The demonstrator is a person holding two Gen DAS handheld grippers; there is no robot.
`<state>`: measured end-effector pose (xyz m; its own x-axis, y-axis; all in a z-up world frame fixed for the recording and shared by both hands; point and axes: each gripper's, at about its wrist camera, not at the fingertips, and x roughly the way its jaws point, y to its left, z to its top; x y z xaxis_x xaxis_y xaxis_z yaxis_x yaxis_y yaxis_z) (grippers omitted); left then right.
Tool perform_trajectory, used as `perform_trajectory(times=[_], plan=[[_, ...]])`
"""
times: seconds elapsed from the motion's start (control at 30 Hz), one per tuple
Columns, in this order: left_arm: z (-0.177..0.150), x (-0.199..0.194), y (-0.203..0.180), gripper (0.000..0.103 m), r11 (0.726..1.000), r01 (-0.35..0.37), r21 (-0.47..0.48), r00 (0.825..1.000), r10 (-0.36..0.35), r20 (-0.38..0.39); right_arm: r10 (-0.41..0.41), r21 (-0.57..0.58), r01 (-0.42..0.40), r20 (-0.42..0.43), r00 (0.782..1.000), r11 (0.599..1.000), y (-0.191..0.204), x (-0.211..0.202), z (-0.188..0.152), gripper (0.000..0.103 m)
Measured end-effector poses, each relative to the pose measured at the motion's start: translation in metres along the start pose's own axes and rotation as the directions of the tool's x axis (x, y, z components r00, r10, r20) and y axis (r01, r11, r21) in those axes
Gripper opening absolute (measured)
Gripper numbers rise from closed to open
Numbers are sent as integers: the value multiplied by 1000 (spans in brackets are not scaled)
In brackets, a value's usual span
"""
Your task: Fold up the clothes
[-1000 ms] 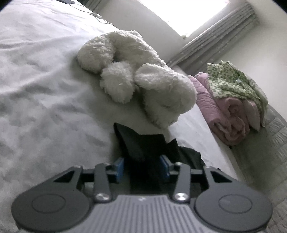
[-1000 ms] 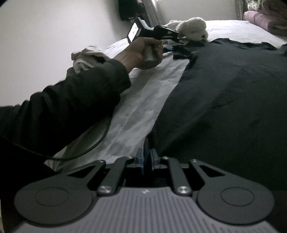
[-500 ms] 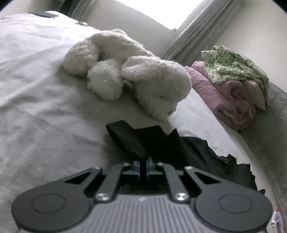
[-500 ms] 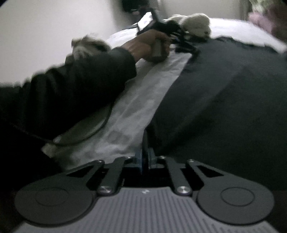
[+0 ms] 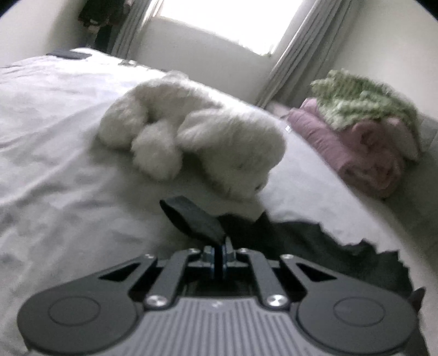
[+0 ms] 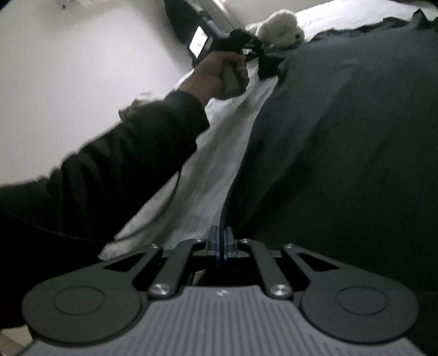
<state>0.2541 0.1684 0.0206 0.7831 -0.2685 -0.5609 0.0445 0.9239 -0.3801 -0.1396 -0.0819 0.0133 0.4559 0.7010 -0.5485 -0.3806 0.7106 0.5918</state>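
- The bed [image 5: 54, 153], under a white sheet, carries everything; its far edge runs below a bright window [image 5: 224, 22] with grey curtains [image 5: 295, 52].
- The dark garment [image 6: 342, 142] is spread over much of the bed, its near-left edge lying along a bare strip of sheet [image 6: 208, 164].
- A pink blanket roll [image 5: 361, 153] lies at the bed's far right edge, with a green patterned cloth [image 5: 361, 101] on top.
- A white plush toy [image 5: 197, 139] lies just beyond the garment's far corner, close enough to be in the way there.
- A dark sleeve [image 6: 115, 169] crosses the bed's left side, ending in the left hand [image 6: 219, 76].
- The left gripper [image 5: 219, 253] is clamped on the garment's far corner, a dark strip of fabric rising from between its fingers toward the toy.
- The right gripper [image 6: 220, 243] is pinched tight on the garment's near edge, the cloth running straight out from its fingers.
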Motion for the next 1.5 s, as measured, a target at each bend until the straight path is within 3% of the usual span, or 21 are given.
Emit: perform_trajectory(times=[0.1, 0.43, 0.5, 0.57, 0.63, 0.8, 0.97, 1.37, 1.5], plan=[[-6, 6, 6, 6, 1000, -21, -23, 999, 20, -38, 13, -12, -13, -6, 1000, 1000, 2, 2, -2, 4], [-4, 8, -1, 13, 997, -58, -51, 997, 55, -62, 51, 16, -51, 26, 998, 999, 0, -8, -2, 4], [-5, 8, 0, 19, 997, -43, -62, 997, 40, -60, 66, 32, -67, 38, 997, 997, -3, -12, 0, 4], [-6, 9, -1, 40, 997, -14, -72, 998, 10, -56, 70, 38, -72, 44, 997, 997, -3, -14, 2, 4], [-7, 9, -10, 45, 999, -19, -33, 999, 17, -50, 63, 31, -64, 43, 997, 997, -3, -14, 2, 4], [-13, 12, -38, 45, 983, -127, 132, 990, 133, -37, 55, 36, -57, 37, 998, 998, -1, -12, 0, 4], [-16, 12, -49, 45, 960, -195, 202, 979, 204, -26, 49, 28, -50, 37, 998, 998, 2, -16, -3, 4], [-11, -25, -44, 44, 946, -240, 217, 968, 250, -23, 61, 24, -61, 33, 998, 998, 9, -9, -6, 4], [-16, -52, -35, 44, 948, -258, 185, 962, 269, -36, 93, 13, -93, -2, 996, 996, 14, -2, -9, 14]])
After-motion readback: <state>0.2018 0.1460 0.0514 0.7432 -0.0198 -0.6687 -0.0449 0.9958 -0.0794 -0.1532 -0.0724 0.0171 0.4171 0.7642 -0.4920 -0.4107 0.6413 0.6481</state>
